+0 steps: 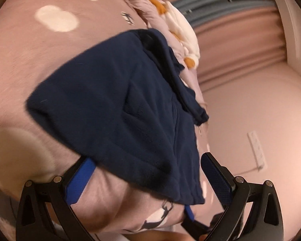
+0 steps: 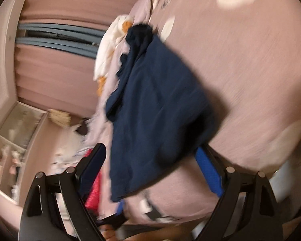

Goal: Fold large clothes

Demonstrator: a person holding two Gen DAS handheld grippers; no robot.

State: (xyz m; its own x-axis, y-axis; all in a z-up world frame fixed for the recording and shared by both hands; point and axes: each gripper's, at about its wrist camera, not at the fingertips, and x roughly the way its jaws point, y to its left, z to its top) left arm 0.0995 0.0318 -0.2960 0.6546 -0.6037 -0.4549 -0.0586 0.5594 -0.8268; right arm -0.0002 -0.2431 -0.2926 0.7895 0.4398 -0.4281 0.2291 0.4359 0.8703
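Both grippers tilt down, jaws apart: left gripper (image 1: 148, 172), right gripper (image 2: 150, 160). Folded navy garment (image 1: 118, 100) lies on pink bedsheet (image 1: 30, 60), near edge between the jaws, unclamped. Curtains (image 1: 240, 46) far behind.

Warm dim light — blurred, fisheye-warped.
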